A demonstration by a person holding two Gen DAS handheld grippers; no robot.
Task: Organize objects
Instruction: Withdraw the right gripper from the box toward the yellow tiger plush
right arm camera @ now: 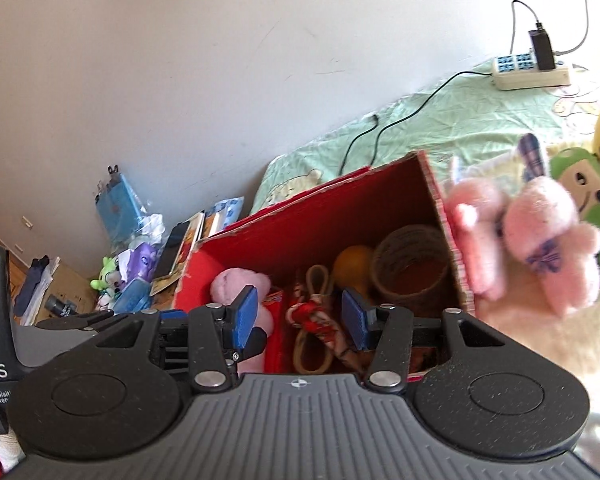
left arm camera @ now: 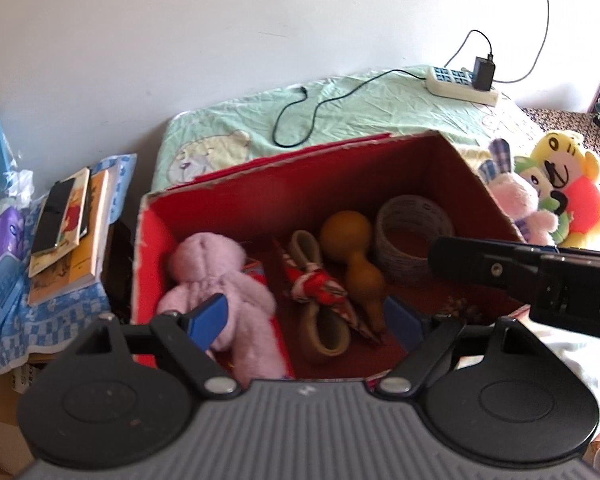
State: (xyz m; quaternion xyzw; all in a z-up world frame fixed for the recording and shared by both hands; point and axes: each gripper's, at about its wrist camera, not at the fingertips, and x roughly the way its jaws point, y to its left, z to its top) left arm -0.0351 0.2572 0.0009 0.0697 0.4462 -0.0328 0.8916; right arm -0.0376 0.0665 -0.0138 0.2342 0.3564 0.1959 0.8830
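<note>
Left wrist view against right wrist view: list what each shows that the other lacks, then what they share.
Only the left wrist view shows the whole yellow plush and the right gripper's body.

Only the right wrist view shows a small green toy among floor clutter.

Both show the red box, pink plush, gourd, woven basket and power strip.

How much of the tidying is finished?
Partly done. The red box already holds a pink plush, gourd and woven basket. Both claws, left and right, are open and empty. The pink bunny and yellow toy remain outside.
</note>
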